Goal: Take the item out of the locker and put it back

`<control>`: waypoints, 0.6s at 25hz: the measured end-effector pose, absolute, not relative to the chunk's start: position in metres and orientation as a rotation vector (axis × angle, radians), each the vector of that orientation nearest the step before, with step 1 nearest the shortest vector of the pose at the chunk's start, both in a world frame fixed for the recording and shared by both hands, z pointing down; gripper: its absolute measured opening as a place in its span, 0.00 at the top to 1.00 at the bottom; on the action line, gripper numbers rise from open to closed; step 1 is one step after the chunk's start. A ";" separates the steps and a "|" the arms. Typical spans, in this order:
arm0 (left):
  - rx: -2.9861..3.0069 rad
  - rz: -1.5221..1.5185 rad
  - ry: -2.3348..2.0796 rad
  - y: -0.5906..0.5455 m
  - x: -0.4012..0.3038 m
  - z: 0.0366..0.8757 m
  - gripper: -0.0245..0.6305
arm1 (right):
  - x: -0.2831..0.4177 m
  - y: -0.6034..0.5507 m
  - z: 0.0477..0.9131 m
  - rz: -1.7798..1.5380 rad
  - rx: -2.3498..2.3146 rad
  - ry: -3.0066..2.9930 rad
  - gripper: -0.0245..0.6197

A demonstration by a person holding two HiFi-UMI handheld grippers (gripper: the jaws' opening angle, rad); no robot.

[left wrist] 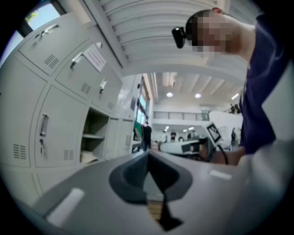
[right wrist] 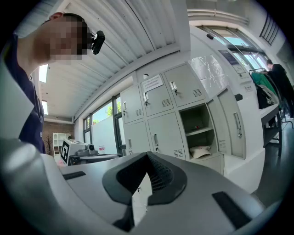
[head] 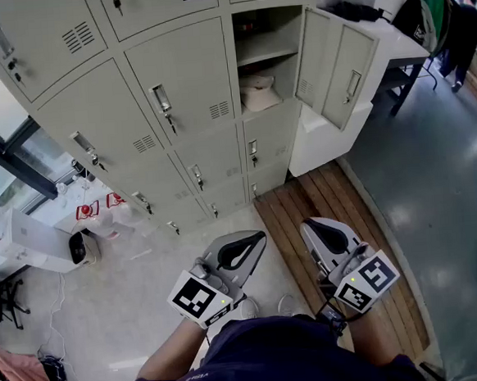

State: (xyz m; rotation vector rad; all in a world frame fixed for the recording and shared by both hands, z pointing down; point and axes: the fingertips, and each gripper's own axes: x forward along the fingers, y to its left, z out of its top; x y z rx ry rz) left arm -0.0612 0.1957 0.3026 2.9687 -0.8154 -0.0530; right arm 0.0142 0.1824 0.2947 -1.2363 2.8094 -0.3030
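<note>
A bank of grey lockers stands ahead, one compartment with its door swung out to the right. On its lower level lies a pale beige item, like a cap. Something small sits on the shelf above it. My left gripper and right gripper are held low in front of the person's body, well short of the lockers. Both are shut, jaws meeting at the tip, with nothing between them.
A wooden floor strip runs from the right gripper toward the open locker. A white desk with dark bags stands right of the door, a person beyond it. White boxes and red-marked objects sit at the left.
</note>
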 end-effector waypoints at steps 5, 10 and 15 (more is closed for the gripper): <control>2.953 -0.034 -0.819 0.191 -0.043 0.308 0.96 | 0.032 0.176 0.301 -0.331 -1.221 2.807 0.95; 2.937 -0.010 -0.841 0.187 -0.023 0.313 0.96 | 0.050 0.170 0.307 -0.356 -1.192 2.810 0.95; 2.922 -0.017 -0.876 0.184 0.001 0.315 0.96 | 0.075 0.167 0.312 -0.387 -1.182 2.799 0.95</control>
